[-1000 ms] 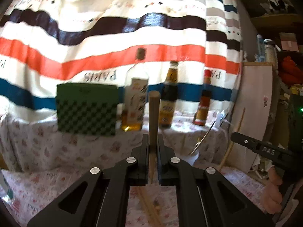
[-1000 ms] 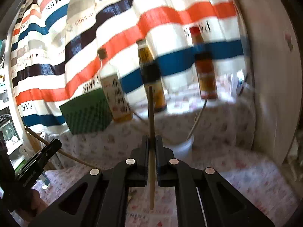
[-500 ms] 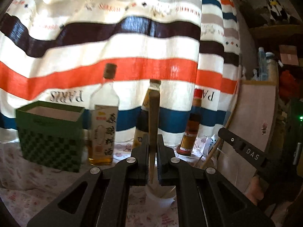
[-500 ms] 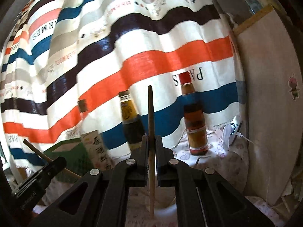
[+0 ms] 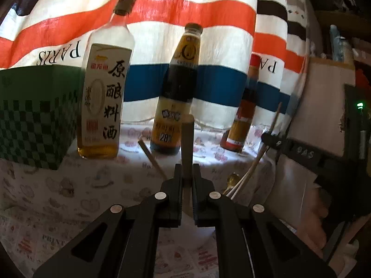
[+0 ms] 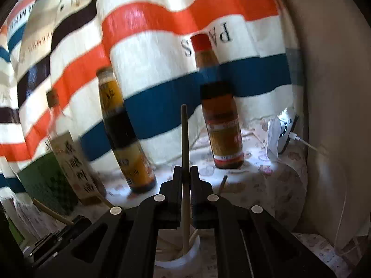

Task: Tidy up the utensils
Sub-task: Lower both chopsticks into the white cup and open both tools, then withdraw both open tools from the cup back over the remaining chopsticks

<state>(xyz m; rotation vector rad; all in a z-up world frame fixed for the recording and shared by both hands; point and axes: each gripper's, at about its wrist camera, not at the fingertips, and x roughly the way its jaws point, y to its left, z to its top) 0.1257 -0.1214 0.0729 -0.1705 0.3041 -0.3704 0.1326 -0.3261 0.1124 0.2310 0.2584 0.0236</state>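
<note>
Both pairs of jaws are clamped on utensils: the left gripper (image 5: 187, 173) pinches a flat wooden stick (image 5: 187, 143) that stands upright at the lower centre of its frame, and the right gripper (image 6: 186, 176) pinches a thin round chopstick (image 6: 184, 139), also upright. In the right wrist view the chopstick's lower end now hangs just over, or just inside, the mouth of a white cup (image 6: 185, 254) at the bottom centre, where other sticks already lean; whether the tip touches the cup's floor cannot be told. Compared with a second ago, both hands have swept across toward the back of the table: the cooking wine bottle (image 5: 104, 88), the dark sauce bottle (image 5: 178, 92) and the red-capped bottle (image 5: 245, 106) loom far larger, and the cup that stood ahead of the right gripper is now directly beneath it. In the left wrist view the cup is hidden behind the jaws, with only stick ends (image 5: 245, 176) fanning out at right centre, beside the other gripper. My reading is that the carry is nearly done and the drop is next: the right chopstick looks lined up for release, while the left stick probably needs to come over the cup mouth first.
</note>
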